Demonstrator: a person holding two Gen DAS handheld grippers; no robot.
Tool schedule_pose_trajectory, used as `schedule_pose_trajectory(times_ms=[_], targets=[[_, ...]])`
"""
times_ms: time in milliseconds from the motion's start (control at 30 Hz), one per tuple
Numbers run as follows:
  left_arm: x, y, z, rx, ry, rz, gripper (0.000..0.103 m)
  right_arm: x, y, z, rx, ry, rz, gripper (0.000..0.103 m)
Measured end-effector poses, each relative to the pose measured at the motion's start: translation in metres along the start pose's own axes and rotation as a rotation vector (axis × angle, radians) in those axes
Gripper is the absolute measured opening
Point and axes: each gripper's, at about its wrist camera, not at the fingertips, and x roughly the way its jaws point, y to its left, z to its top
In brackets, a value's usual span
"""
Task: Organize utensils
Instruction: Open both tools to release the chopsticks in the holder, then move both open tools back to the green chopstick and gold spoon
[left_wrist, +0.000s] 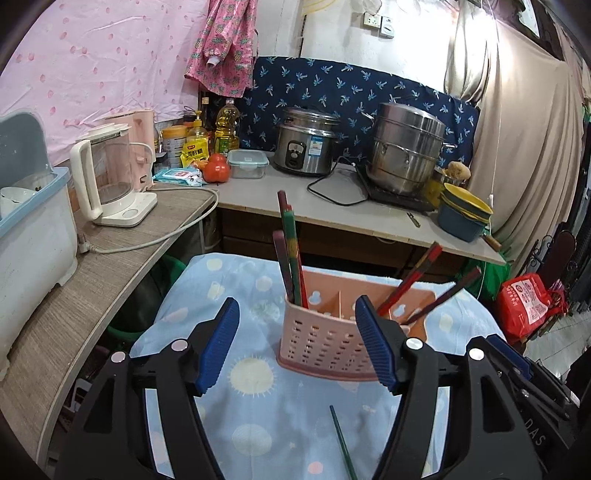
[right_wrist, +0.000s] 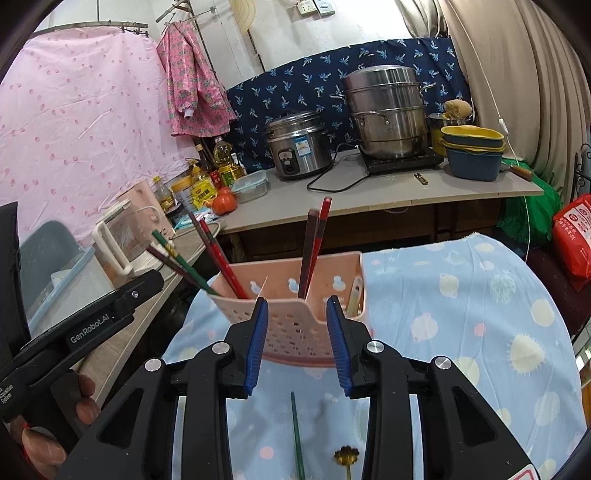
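One green chopstick (right_wrist: 296, 435) lies lengthwise toward the pink holder (right_wrist: 295, 321), both left gripper (left_wrist: 297, 347) and right gripper (right_wrist: 297, 345) gaping empty

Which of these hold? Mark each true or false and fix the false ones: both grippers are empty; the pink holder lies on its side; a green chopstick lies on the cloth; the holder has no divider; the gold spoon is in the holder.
1. Both the left gripper and the right gripper hold nothing. True; both are open.
2. The pink perforated plastic utensil holder lies on its side. False; it stands upright on the blue patterned cloth.
3. A green chopstick lies loose on the cloth. True.
4. The holder has no divider. False; a partition splits it, with chopsticks on both sides.
5. The gold flower-shaped spoon is in the holder. False; it lies on the cloth.
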Motion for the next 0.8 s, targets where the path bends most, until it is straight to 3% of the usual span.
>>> schedule_pose_trajectory(times_ms=[400, 800], targets=[[-0.024, -0.009, -0.028, 0.019, 0.033, 0.013, 0.062, -0.024, 0.006, -0.032, -0.017, 0.03, 0.008, 0.032], [-0.028, -0.01, -0.091, 0.021, 0.138, 0.019, 0.062, -0.034, -0.016, -0.088, -0.026, 0.122, -0.055, 0.032]])
